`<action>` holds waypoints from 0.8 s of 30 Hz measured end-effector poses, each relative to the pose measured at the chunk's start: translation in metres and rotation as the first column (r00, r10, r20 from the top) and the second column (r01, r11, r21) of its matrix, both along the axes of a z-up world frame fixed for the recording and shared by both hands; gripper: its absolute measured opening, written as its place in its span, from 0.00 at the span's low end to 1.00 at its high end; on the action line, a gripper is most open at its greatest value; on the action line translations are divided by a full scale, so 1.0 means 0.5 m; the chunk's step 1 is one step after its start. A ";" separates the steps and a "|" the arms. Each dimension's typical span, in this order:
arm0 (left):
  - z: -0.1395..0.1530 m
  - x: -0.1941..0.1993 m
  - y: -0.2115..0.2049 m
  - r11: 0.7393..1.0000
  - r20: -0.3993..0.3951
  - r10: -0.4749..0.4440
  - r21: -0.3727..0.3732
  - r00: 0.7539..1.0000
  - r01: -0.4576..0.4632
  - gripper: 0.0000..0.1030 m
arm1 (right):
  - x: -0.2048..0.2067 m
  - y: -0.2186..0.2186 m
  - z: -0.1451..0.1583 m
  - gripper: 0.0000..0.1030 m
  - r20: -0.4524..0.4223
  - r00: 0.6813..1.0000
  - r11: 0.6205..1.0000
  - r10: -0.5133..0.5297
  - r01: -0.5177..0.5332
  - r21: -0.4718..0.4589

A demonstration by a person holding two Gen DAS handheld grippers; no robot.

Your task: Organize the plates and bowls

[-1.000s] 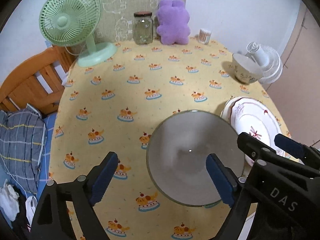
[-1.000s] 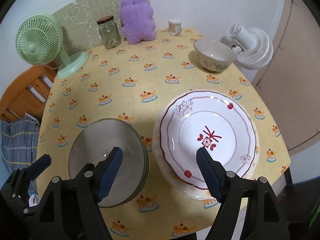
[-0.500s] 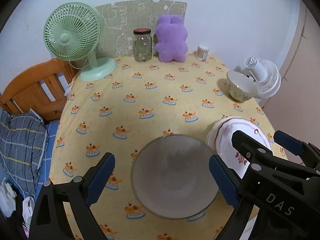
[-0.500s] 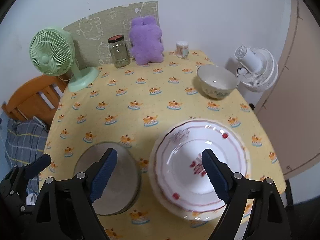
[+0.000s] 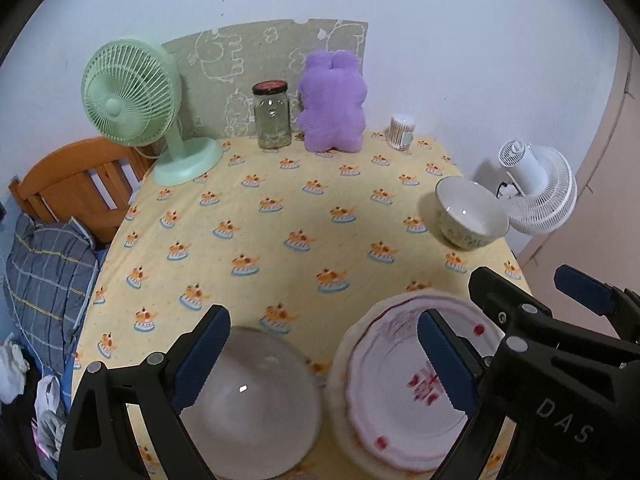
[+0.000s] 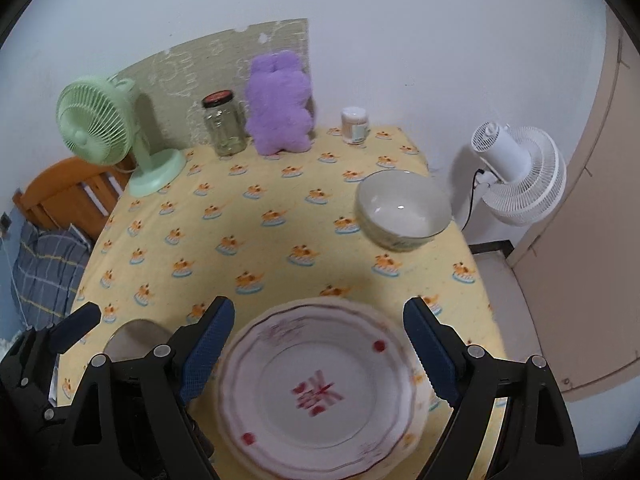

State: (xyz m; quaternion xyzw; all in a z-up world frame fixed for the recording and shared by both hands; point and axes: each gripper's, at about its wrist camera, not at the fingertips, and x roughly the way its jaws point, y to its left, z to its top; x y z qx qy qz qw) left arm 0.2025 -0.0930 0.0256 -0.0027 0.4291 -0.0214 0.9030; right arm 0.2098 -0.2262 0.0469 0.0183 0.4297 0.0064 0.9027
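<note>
A grey glass bowl [image 5: 256, 404] sits at the near edge of the yellow tablecloth [image 5: 280, 216]; part of it shows in the right wrist view [image 6: 134, 336]. A white plate with red flowers [image 6: 320, 392] lies on a stack to its right, also in the left wrist view [image 5: 400, 392]. A white ceramic bowl [image 6: 402, 208] stands at the far right, seen too in the left wrist view [image 5: 470, 212]. My left gripper [image 5: 324, 360] is open and empty above the glass bowl. My right gripper [image 6: 316, 352] is open and empty above the plate.
At the back stand a green fan [image 5: 140, 100], a glass jar [image 5: 272, 116], a purple plush toy [image 5: 332, 104] and a cotton swab tub [image 5: 402, 130]. A white fan [image 6: 516, 176] stands off the table's right edge. A wooden bed frame [image 5: 76, 188] is at left.
Both grippers have pulled back and risen away from the table. The glass bowl and the plate have slid toward the bottom of each view. Both jaws stayed open.
</note>
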 end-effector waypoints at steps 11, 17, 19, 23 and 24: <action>-0.003 0.064 -0.135 0.999 -0.006 0.046 0.019 0.999 -0.046 0.93 | 0.096 -0.124 -0.010 0.86 -0.005 0.995 0.995 0.099 -0.099 0.005; -0.010 0.119 -0.193 0.998 -0.015 0.055 0.042 0.998 -0.054 0.93 | 0.146 -0.181 -0.020 0.86 -0.013 0.995 0.995 0.103 -0.103 0.018; -0.014 0.136 -0.210 0.997 -0.016 0.055 0.055 0.998 -0.054 0.93 | 0.167 -0.198 -0.025 0.86 -0.011 0.995 0.994 0.104 -0.104 0.018; -0.028 0.182 -0.239 0.996 -0.031 0.056 0.068 0.998 -0.054 0.93 | 0.209 -0.225 -0.039 0.86 -0.026 0.993 0.992 0.119 -0.118 0.037; -0.032 0.195 -0.245 0.996 -0.035 0.056 0.070 0.998 -0.053 0.93 | 0.216 -0.229 -0.040 0.86 -0.028 0.993 0.993 0.115 -0.114 0.037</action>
